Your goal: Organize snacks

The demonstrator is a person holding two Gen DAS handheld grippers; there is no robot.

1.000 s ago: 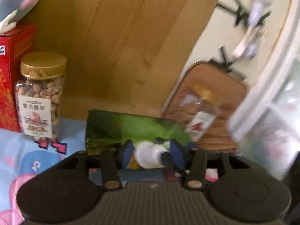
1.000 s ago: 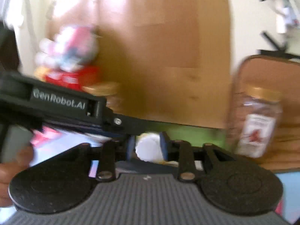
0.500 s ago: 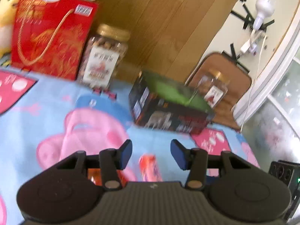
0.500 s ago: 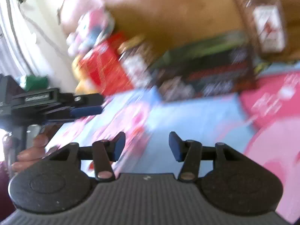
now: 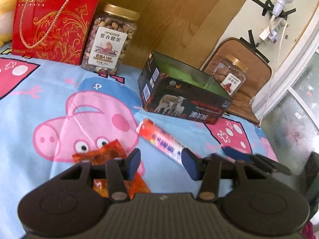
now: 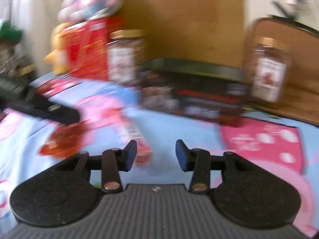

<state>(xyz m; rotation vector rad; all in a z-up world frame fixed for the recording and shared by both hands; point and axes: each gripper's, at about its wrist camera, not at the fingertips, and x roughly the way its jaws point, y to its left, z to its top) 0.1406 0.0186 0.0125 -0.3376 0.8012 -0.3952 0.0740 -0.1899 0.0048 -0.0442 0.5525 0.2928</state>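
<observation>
My left gripper is open and empty, low over the cartoon cloth. A long red and white snack tube lies just ahead of it, its near end by the right finger. An orange packet lies under the left finger. An open black box with a green lining stands behind them. My right gripper is open with its jaws closing and nothing between them. The tube's end lies by its left finger. The right wrist view is blurred.
A red gift box and a gold-lidded nut jar stand at the back left against a wooden panel. A second jar sits on a brown cushion at the right. The right gripper is close beside my left.
A second ago both grippers were at the green-lined box with a white round thing between their fingers. Both have pulled back and down to the cloth, with nothing between their fingers.
</observation>
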